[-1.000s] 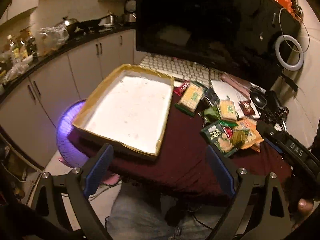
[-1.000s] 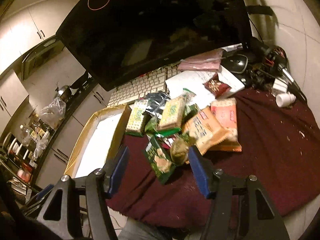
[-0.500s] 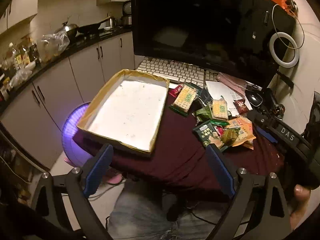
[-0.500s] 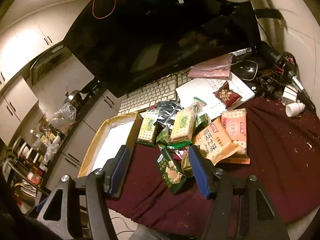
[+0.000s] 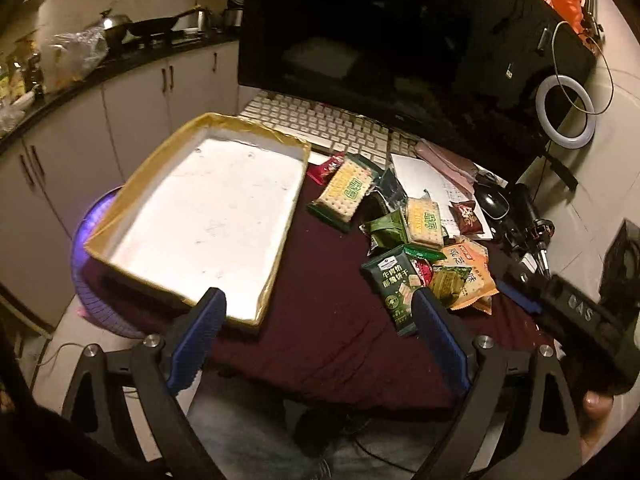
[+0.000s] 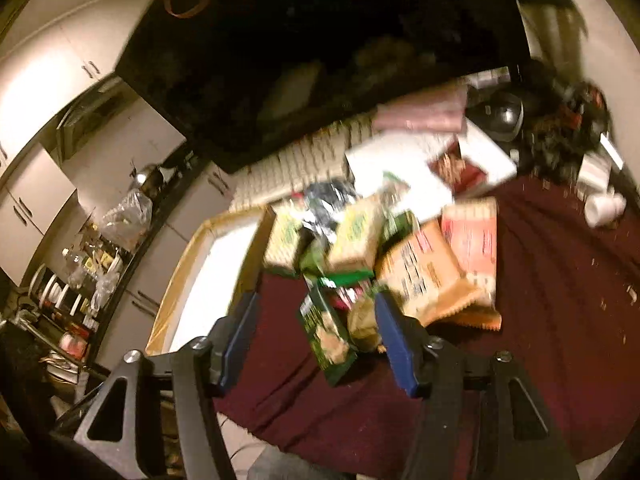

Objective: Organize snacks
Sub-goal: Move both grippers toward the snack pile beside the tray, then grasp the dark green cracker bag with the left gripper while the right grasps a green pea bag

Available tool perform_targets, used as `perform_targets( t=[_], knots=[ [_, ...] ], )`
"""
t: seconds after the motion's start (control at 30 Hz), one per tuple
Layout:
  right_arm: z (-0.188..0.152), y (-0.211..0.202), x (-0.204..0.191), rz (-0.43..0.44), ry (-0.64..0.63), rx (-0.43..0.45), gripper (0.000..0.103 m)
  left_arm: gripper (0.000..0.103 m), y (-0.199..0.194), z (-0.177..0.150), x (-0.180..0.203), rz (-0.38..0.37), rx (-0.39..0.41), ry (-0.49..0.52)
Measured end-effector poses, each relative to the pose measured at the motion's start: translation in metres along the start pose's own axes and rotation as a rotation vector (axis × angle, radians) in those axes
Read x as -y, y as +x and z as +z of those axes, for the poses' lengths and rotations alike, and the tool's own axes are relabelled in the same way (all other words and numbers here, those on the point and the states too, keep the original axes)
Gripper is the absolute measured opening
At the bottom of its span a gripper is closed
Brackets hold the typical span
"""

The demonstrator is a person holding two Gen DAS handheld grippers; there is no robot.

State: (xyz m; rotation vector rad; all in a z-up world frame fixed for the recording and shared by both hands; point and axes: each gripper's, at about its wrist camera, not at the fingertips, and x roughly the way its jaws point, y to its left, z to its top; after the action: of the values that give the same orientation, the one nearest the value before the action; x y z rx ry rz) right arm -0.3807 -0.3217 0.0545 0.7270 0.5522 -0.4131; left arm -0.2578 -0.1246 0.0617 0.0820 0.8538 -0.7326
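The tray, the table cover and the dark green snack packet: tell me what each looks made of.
Tray: likely cardboard, its rim wrapped in glossy tan tape, floor matte white. Table cover: maroon fabric, going by its soft folds. Dark green snack packet: printed plastic film, slightly shiny.

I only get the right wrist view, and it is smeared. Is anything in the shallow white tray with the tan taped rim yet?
Observer: No. The left wrist view shows the whole shallow white tray with the tan taped rim, and its floor is bare.
Reviewer: Where is the left hand-held gripper?
Observer: The left hand-held gripper is open and holds nothing. It hangs in front of the tray's near right corner.
Reviewer: Any snack I cannot make out?
Observer: A small red packet lies beside the tray's far right corner, next to the white keyboard.
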Motion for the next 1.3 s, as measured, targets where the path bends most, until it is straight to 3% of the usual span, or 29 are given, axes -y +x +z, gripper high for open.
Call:
perform_targets(
  t=[0.1,0.23,0.3,0.43,0.57,0.63,0.83,0.93,1.17,1.3],
  knots=[
    [-0.012,-0.008,0.013,-0.057,-0.005,0.023,0.055,0.094,0.019,0.002,0.003,-0.027,-0.034,0.022],
    [-0.015,-0.001,0.032,-0.111,0.066,-0.028,0.052,0.094,0.042,0.008,0.009,-0.082,-0.087,0.039],
    [-0.011,0.007,0.029,-0.109,0.06,-0.042,0.046,0.094,0.049,0.01,0.01,-0.099,-0.101,0.03],
    [-0.004,0.029,0.014,-0.103,0.01,-0.067,0.046,0.094,0.056,0.01,0.004,-0.1,-0.119,0.002],
    [-0.004,0.053,0.006,-0.156,-0.034,-0.093,0.046,0.094,0.063,0.01,0.002,-0.095,-0.141,-0.007],
    [-0.009,0.058,0.006,-0.179,-0.058,-0.097,0.037,0.094,0.068,0.011,0.006,-0.107,-0.154,0.002],
    [-0.009,0.035,0.019,-0.102,-0.032,-0.059,0.021,0.093,0.091,0.015,0.035,-0.175,-0.199,0.047],
    [-0.008,0.022,0.021,-0.099,-0.033,-0.036,0.019,0.083,0.114,0.012,0.044,-0.203,-0.281,0.024],
    [-0.002,0.008,0.029,-0.101,-0.031,0.011,0.016,0.08,0.144,0.011,0.072,-0.15,-0.34,0.062],
    [-0.003,0.007,0.032,-0.098,-0.025,0.007,0.015,0.057,0.143,0.005,0.071,-0.084,-0.314,0.103]
  ],
)
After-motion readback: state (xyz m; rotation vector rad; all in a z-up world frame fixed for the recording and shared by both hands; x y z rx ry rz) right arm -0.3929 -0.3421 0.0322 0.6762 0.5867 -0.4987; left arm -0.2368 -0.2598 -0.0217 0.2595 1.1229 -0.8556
